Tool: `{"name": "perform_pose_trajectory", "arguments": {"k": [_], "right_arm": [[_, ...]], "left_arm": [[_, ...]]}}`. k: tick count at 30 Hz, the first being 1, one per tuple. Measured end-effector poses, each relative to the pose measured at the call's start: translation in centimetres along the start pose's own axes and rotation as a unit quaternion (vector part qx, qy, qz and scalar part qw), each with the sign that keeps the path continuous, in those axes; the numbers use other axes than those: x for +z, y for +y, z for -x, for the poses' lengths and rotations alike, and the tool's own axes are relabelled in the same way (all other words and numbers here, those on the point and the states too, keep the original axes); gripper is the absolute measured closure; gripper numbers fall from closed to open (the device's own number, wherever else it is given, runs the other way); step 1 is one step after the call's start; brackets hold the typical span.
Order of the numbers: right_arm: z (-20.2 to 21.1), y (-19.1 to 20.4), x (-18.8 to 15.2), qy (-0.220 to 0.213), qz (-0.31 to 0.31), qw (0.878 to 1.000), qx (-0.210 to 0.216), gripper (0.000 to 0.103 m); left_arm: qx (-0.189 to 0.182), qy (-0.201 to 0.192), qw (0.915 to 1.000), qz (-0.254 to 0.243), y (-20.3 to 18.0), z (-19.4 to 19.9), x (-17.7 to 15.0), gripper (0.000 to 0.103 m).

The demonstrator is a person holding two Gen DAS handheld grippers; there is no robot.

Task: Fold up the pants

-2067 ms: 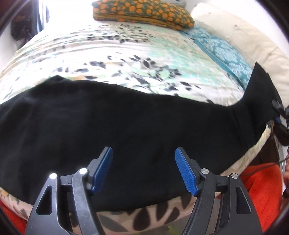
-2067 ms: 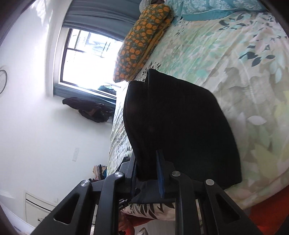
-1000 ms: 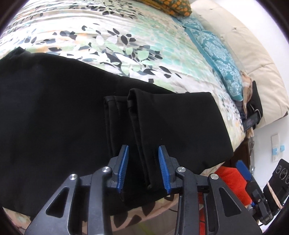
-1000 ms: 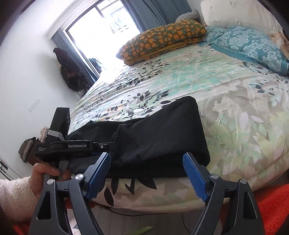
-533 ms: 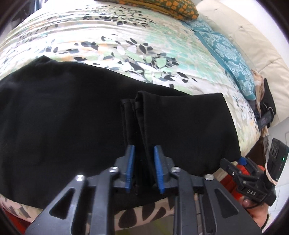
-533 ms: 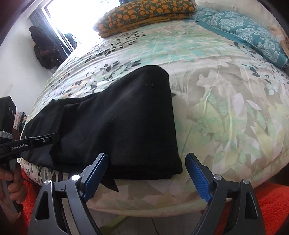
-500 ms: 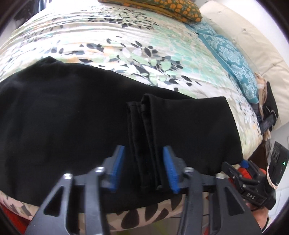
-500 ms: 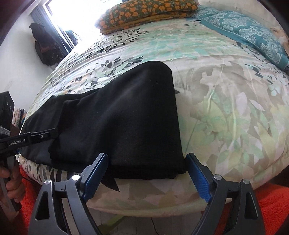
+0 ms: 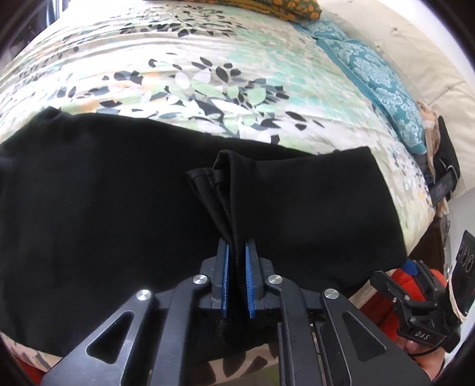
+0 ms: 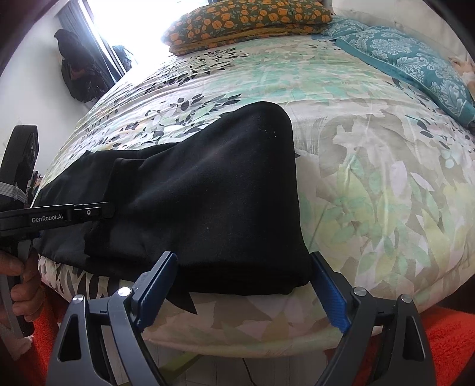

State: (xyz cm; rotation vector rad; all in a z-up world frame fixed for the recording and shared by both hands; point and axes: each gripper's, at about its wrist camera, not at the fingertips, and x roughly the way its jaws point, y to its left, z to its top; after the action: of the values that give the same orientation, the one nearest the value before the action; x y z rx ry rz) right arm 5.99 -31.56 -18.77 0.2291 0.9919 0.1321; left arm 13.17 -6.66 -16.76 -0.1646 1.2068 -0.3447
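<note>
If my left tool [image 9: 236,277] lets go, the cuffs it pinches could slide off the black pants [image 9: 118,213] at the bed's [image 10: 371,184] near edge and undo the fold. My right tool [image 10: 242,289] hangs wide apart, holding nothing. Pillows [image 10: 252,23] sit by a bright window [image 10: 118,26].

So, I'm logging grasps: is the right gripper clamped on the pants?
No, the right gripper has its jaws spread wide at the bed edge, nothing pinched, beside the black pants.
</note>
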Motion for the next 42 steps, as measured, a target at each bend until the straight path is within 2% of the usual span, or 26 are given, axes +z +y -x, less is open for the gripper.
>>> {"name": "perform_pose_trajectory", "arguments": {"k": [3, 5, 7, 9, 12, 14, 15, 16, 17, 18, 19, 20, 22, 25, 27, 29, 31, 33, 36, 37, 40, 42], "right_arm": [[2.7, -1.4, 0.0, -0.054, -0.03, 0.998, 0.008, 0.015], [3.9, -2.3, 0.1, -0.085, -0.051, 0.995, -0.004, 0.015], [3.9, -2.9, 0.5, -0.095, -0.065, 0.993, -0.025, 0.015], [2.6, -2.5, 1.3, -0.074, -0.055, 0.995, -0.031, 0.015], [0.8, 0.2, 2.0, -0.053, 0.009, 0.998, -0.041, 0.015], [-2.3, 1.6, 1.6, 0.003, 0.057, 0.996, -0.075, 0.014], [-3.9, 1.7, 1.1, 0.038, 0.065, 0.993, -0.09, 0.015], [-4.4, 1.2, 0.8, 0.037, 0.054, 0.994, -0.085, 0.015], [-4.2, 0.8, 0.8, 0.032, 0.042, 0.995, -0.081, 0.013], [-3.9, 0.7, 1.0, 0.034, 0.041, 0.995, -0.079, 0.011], [-3.4, 0.5, 1.1, 0.028, 0.043, 0.996, -0.079, 0.011], [-2.7, 0.4, 1.0, 0.016, 0.042, 0.996, -0.083, 0.011], [-0.6, 0.1, 1.1, -0.024, 0.027, 0.996, -0.077, 0.011], [2.6, 0.2, 2.4, -0.099, 0.01, 0.994, -0.046, 0.011], [3.1, 0.9, 4.3, -0.122, 0.015, 0.992, -0.013, 0.011], [1.8, 2.1, 6.5, -0.102, 0.029, 0.994, 0.02, 0.013], [-0.1, 3.2, 8.3, -0.077, 0.043, 0.995, 0.047, 0.028], [-2.4, 4.2, 9.2, -0.056, 0.061, 0.995, 0.052, 0.036], [-7.0, 4.4, 8.7, 0.001, 0.065, 0.997, 0.043, 0.037], [-8.5, 4.4, 8.0, 0.021, 0.066, 0.997, 0.035, 0.037], [-8.5, 5.3, 7.1, 0.003, 0.1, 0.995, 0.009, 0.036], [-6.5, 5.4, 7.5, -0.013, 0.088, 0.996, 0.013, 0.037]], "left_arm": [[-0.005, -0.028, 0.9995, 0.014, 2.2, 3.2, 0.4, 0.096], [0.022, -0.031, 0.9991, 0.016, 4.0, 3.8, 0.3, 0.096], [0.041, -0.02, 0.9987, 0.022, 5.6, 3.2, 0.0, 0.096], [0.037, -0.01, 0.9987, 0.034, 6.5, 2.4, -0.4, 0.095], [0.05, -0.011, 0.9985, 0.019, 6.1, 1.6, -0.7, 0.095], [0.06, -0.006, 0.9982, 0.006, 5.9, 1.3, -0.7, 0.093], [0.059, -0.002, 0.9983, 0.008, 6.2, 1.3, -0.6, 0.089], [0.057, 0.003, 0.9982, 0.016, 6.6, 1.3, -0.4, 0.083], [0.055, 0.004, 0.9981, 0.028, 7.3, 1.6, -0.3, 0.072], [0.054, -0.002, 0.9976, 0.044, 8.0, 2.2, -0.3, 0.056], [0.055, -0.017, 0.9965, 0.06, 8.7, 3.1, -0.3, 0.049], [0.06, -0.037, 0.9951, 0.069, 9.1, 4.2, -0.4, 0.046], [0.068, -0.078, 0.9923, 0.067, 9.1, 6.3, -0.4, 0.046], [0.043, -0.121, 0.9907, 0.045, 7.2, 7.7, 0.0, 0.045], [0.025, -0.134, 0.9906, 0.011, 5.0, 7.3, 0.3, 0.037], [0.027, -0.124, 0.9913, -0.035, 2.7, 5.5, 0.7, 0.036], [0.04, -0.108, 0.9908, -0.07, 1.2, 3.2, 0.9, 0.036], [0.052, -0.094, 0.9909, -0.08, 1.0, 1.1, 0.8, 0.036], [0.071, -0.063, 0.9922, -0.082, 1.8, -1.6, 0.2, 0.036], [0.072, -0.069, 0.9906, -0.093, 1.6, -1.7, -0.2, 0.036], [0.092, -0.064, 0.9865, -0.119, 0.6, -1.5, -0.3, 0.036], [0.08, -0.072, 0.9882, -0.109, 0.4, -0.3, -0.1, 0.036]]}}
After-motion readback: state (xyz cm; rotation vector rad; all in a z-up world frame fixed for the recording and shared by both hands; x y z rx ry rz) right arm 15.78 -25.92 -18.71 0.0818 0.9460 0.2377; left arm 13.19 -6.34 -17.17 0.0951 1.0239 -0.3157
